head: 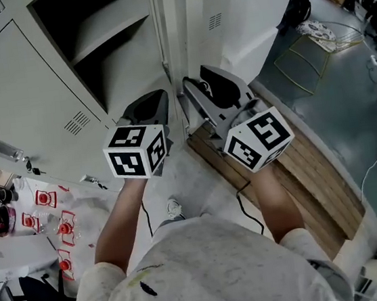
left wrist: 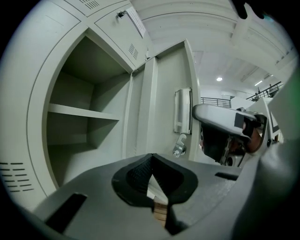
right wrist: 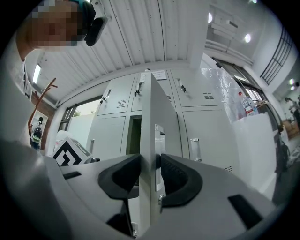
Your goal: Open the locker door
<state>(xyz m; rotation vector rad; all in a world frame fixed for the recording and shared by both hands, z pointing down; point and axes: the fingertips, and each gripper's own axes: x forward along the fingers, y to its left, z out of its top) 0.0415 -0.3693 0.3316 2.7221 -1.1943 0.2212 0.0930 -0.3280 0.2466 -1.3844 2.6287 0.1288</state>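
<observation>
The grey locker door (head: 226,12) stands swung out, edge-on in the right gripper view (right wrist: 151,117). My right gripper (head: 193,84) (right wrist: 151,164) is shut on the door's free edge, one pad on each face, beside the handle plate (right wrist: 159,140). The left gripper view shows the door's inner face (left wrist: 164,93) with its latch (left wrist: 179,149) and my right gripper (left wrist: 220,126) beyond it. The locker (head: 94,49) is open and its shelf (left wrist: 79,112) is bare. My left gripper (head: 158,97) (left wrist: 151,157) hangs shut with nothing in it, just left of the door's edge, facing the opening.
Closed lockers (right wrist: 211,131) continue to the right of the door and above (left wrist: 117,28). A wooden board (head: 315,178) lies on the floor by the person's right arm. A table (head: 24,255) with red-labelled bottles (head: 44,198) stands at the left. A cable (head: 247,211) trails below.
</observation>
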